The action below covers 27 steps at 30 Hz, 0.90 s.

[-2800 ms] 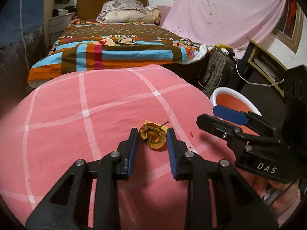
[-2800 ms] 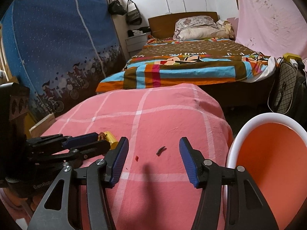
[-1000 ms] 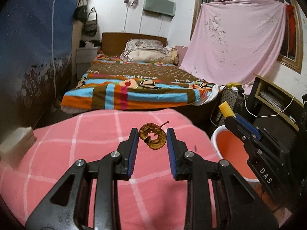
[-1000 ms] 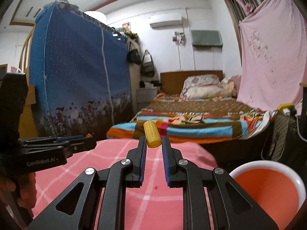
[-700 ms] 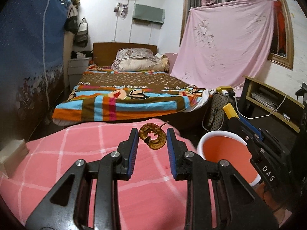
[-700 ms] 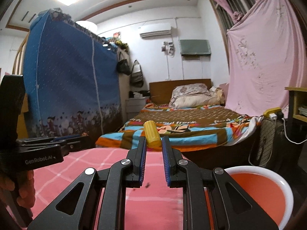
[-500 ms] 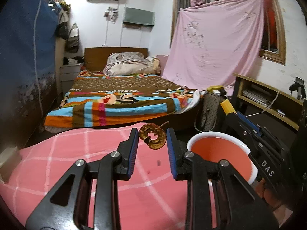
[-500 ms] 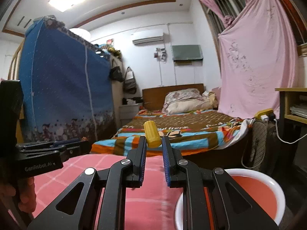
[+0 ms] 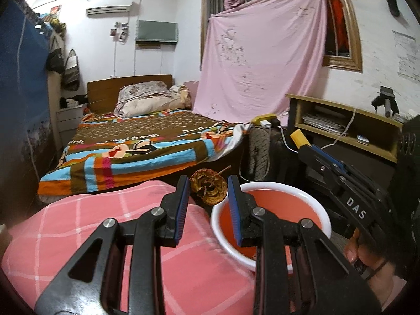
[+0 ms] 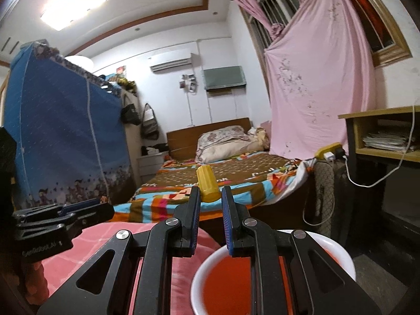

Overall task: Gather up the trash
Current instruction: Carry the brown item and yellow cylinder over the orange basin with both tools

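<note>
the dried brown fruit ring (image 9: 209,189), curled and wrinkled with a thin stem poking off to its right, sits pinched between the blue pads of my left tongs (image 9: 207,185), which are closed narrow on it. it hangs in the air over the near rim of the white bucket (image 9: 325,218) with the orange inside, right where the bucket meets the edge of the pink checked cloth (image 9: 86,225) on the counter.

my right tongs (image 10: 210,197) are clamped tight on a small yellow ribbed cap (image 10: 207,187); it sticks up and out past the tips, tilted a little to the left. below them, in the right wrist view, the bucket (image 10: 344,260) opens under the right finger, with the pink cloth (image 10: 86,244) beside it on the left.

from the left wrist view the right tongs (image 9: 305,144) reach in from the right, above the bucket's far side, the yellow cap (image 9: 298,134) at their tip. behind everything stands a bed (image 9: 147,144) with a striped blanket.
</note>
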### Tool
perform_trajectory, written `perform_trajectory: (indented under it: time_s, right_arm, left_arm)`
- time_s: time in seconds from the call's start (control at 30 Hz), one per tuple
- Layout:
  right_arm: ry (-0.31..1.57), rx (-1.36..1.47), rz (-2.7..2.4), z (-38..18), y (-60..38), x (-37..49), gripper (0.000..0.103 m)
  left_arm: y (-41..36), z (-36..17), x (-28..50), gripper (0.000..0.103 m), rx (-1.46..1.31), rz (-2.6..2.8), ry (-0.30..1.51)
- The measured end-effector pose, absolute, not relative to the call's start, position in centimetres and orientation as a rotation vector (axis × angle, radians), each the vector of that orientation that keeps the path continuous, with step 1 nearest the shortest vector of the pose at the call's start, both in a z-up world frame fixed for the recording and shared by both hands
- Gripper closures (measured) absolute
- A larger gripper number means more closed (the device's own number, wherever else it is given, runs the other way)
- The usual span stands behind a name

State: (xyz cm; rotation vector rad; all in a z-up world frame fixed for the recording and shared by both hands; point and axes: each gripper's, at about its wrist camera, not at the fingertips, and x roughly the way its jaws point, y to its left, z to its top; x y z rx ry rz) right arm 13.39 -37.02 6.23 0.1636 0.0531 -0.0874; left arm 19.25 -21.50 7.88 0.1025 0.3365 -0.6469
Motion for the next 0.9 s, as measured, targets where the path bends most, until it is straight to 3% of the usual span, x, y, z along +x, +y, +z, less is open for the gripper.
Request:
perform_trajectory:
  time_s: [0.9]
  right_arm:
    - [0.266, 0.345, -0.189, 3.8, -43.6, 13.7, 0.088]
  left_arm:
    - [-29.4, 4.8, 19.6, 0.089, 0.133, -0.810, 0.541]
